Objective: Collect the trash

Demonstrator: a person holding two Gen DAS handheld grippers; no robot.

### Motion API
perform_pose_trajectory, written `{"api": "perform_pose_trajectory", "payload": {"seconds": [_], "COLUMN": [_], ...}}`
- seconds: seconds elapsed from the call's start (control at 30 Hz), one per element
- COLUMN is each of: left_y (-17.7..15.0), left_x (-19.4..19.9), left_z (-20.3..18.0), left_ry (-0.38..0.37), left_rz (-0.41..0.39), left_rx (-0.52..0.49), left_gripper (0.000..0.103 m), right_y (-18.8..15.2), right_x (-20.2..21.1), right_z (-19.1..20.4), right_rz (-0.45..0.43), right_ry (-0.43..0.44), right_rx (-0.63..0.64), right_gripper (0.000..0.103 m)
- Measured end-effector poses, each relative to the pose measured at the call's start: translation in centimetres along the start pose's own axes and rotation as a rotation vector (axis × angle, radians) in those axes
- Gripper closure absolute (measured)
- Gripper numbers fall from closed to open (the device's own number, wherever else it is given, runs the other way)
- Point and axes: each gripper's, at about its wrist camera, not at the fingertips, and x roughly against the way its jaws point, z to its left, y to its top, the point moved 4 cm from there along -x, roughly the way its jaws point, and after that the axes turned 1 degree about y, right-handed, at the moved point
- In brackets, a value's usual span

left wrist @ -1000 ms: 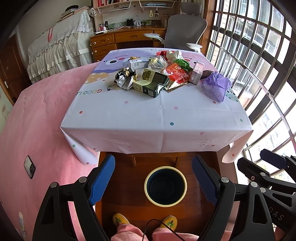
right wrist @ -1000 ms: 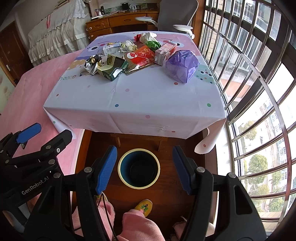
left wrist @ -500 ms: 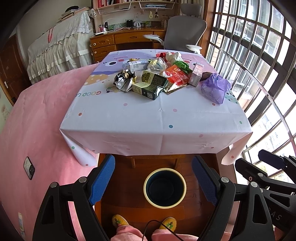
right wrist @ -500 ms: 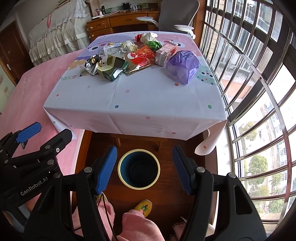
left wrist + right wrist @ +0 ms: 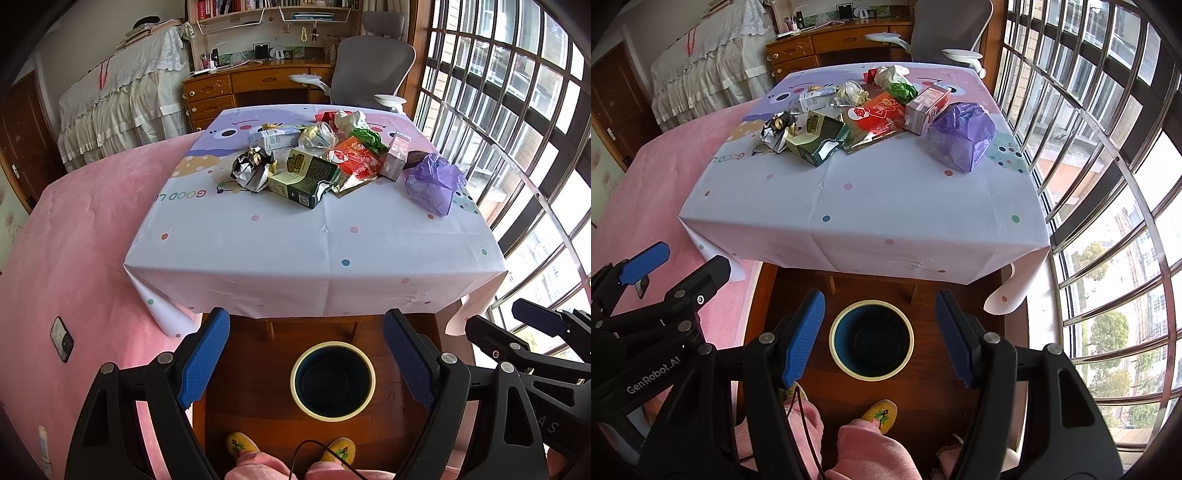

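A heap of trash lies on the far half of the table: a crumpled foil wrapper (image 5: 251, 170), a green carton (image 5: 303, 180), a red packet (image 5: 356, 160), a pink carton (image 5: 396, 155) and a purple bag (image 5: 434, 183) (image 5: 962, 134). A dark bin with a cream rim (image 5: 332, 380) (image 5: 871, 339) stands on the wooden floor below the table's near edge. My left gripper (image 5: 306, 362) is open and empty above the bin. My right gripper (image 5: 880, 332) is also open and empty, close beside the left one.
The table wears a white dotted cloth (image 5: 314, 236). A pink bed (image 5: 74, 229) lies to the left, a barred window (image 5: 517, 110) to the right. A desk and a grey chair (image 5: 373, 70) stand behind. The person's slippers (image 5: 240, 443) are near the bin.
Both views have shifted slightly, so the table and trash sit a little lower in frame. Both grippers stay open and empty.
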Motion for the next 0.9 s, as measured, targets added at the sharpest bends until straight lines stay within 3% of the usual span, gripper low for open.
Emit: {"api": "perform_pose_trajectory", "payload": {"seconds": [0.6,0.73,0.9], "left_y": [2.7,4.4,8.4], "left_x": [0.4,-0.6,-2.7], "left_z": [3.5,4.7,7.3], "left_ry": [0.073,0.117,0.12], "left_rz": [-0.028,-0.033,-0.06], "left_rx": [0.051,0.029,0.029], "left_gripper": [0.016,0.016,0.016], "right_y": [3.7,5.4,8.7], "right_x": [-0.7,-1.7,-3.5], "right_z": [1.6,2.3,4.1], "right_rz": [-0.038,-0.037,-0.045], "right_ry": [0.029,0.027,0.001], "right_rx": [0.025,0.016,0.019], "right_gripper": [0.043,0.043,0.043]}}
